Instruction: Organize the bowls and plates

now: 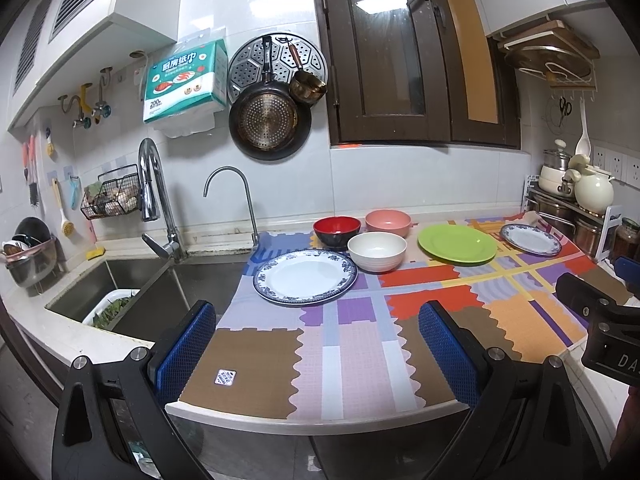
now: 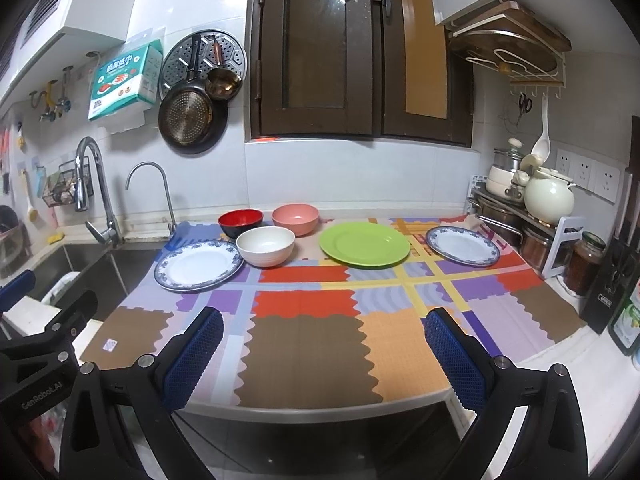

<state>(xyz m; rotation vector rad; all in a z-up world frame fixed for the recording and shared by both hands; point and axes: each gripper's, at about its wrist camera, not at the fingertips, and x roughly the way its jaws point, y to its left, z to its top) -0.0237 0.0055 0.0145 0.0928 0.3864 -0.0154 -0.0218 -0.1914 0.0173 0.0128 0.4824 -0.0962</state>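
On the patchwork mat [image 1: 352, 344] [image 2: 312, 344] lie a large blue-rimmed white plate [image 1: 305, 277] [image 2: 199, 265], a green plate [image 1: 457, 243] [image 2: 364, 245] and a smaller blue-rimmed plate [image 1: 530, 239] [image 2: 463, 246]. A red-and-black bowl [image 1: 337, 231] [image 2: 240, 222], a pink bowl [image 1: 388, 223] [image 2: 295, 219] and a white bowl [image 1: 377, 251] [image 2: 265, 245] stand clustered between the plates. My left gripper [image 1: 316, 350] hangs open over the mat's near edge, holding nothing. My right gripper [image 2: 324, 354] is open too, well short of the dishes.
A steel sink [image 1: 132, 280] with two faucets [image 1: 160, 200] lies left of the mat, with a white basket of greens [image 1: 110, 306] in it. Pots, a kettle [image 2: 548, 196] and jars [image 2: 586, 264] crowd the right end. Pans [image 1: 270, 124] hang on the wall.
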